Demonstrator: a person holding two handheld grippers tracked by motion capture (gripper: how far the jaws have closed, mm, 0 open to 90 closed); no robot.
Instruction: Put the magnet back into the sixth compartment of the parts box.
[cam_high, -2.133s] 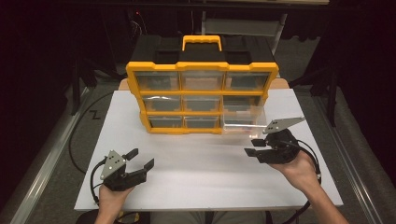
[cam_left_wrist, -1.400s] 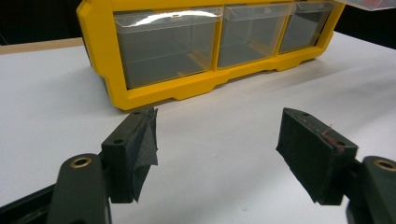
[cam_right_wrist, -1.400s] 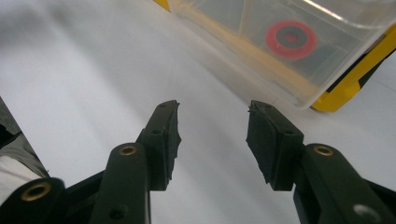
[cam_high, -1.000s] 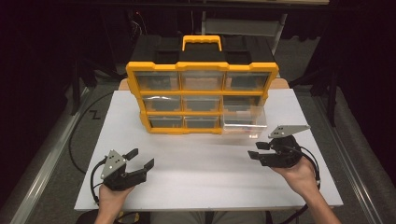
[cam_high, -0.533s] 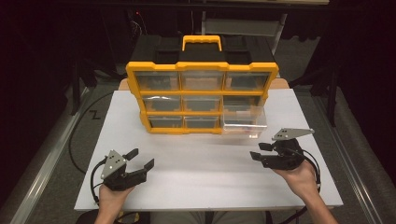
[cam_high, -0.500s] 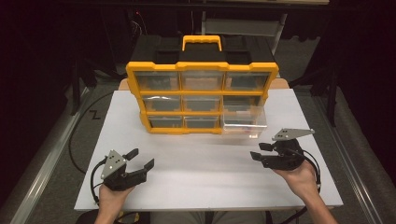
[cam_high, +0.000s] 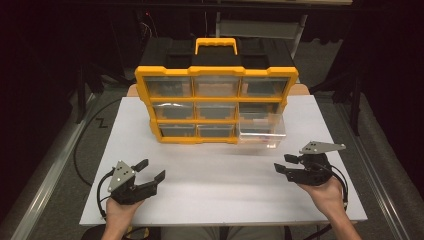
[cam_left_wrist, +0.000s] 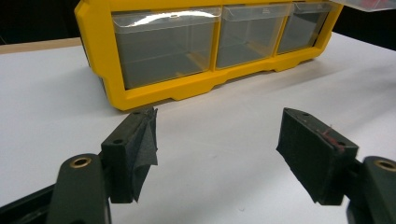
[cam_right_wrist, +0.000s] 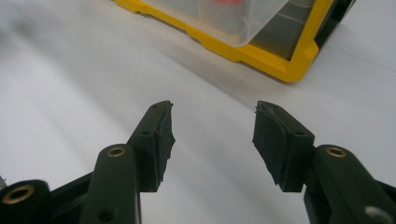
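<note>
A yellow organizer cabinet with clear drawers stands at the back of the white table. Its lower right drawer is pulled out; something red lies in the drawer. My right gripper hovers to the front right of that drawer, apart from it. Its jaws have just been opening and stand open with nothing between them. My left gripper rests at the near left, open and empty, facing the cabinet's bottom row.
The cabinet has a black top with a yellow handle. A metal rail runs along the table's left side. Bare white tabletop lies between the two grippers and in front of the cabinet.
My right gripper has drawn back from the pulled-out drawer, toward the near right and slightly down, with its jaws spread wider. The left gripper has stayed still.
</note>
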